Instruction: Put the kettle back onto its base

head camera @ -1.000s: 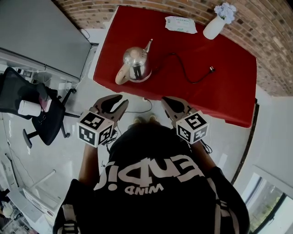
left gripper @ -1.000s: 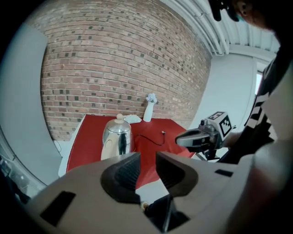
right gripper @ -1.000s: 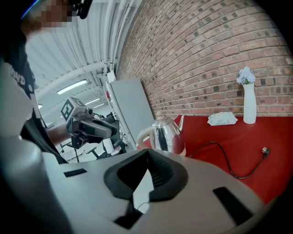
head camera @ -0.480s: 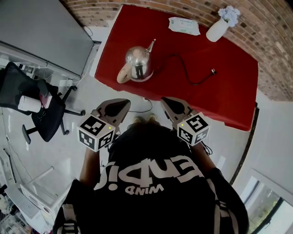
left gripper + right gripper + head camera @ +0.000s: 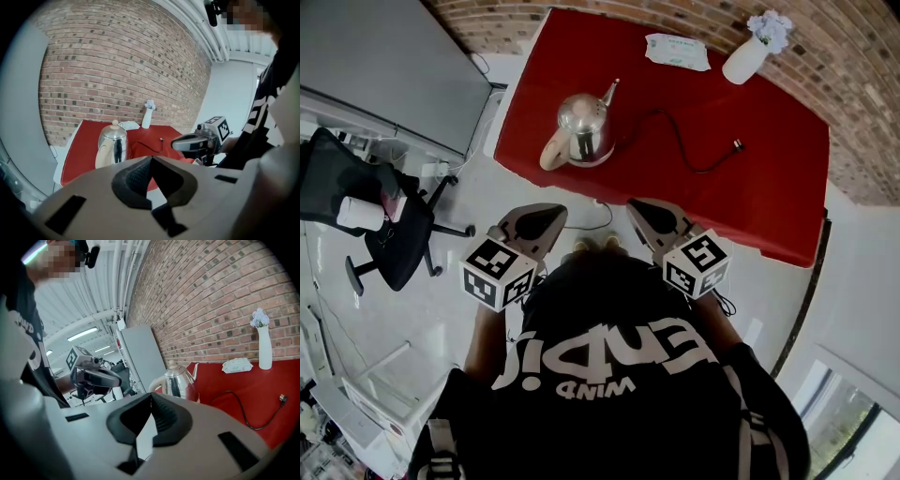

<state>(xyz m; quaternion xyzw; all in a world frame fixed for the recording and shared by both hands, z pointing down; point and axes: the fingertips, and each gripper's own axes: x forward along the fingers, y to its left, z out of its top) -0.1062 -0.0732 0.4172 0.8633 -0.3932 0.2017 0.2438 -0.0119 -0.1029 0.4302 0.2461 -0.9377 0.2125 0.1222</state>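
L gripper [image 5: 546, 217]: jaws had just closed, tips together, nothing btwn. R gripper [image 5: 642, 211]: jaws together, empty. Both hung short of red table [image 5: 750, 197]. Kettle [image 5: 584, 131] stood upright on table's left part, well apart from both.

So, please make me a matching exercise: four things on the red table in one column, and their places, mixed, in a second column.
1 kettle
2 vase
3 wipes packet
4 cord plug

A far side, furthest right
B lying loose near the middle
C near the left edge
D far side, just left of the vase

Pairs: 1-C, 2-A, 3-D, 4-B
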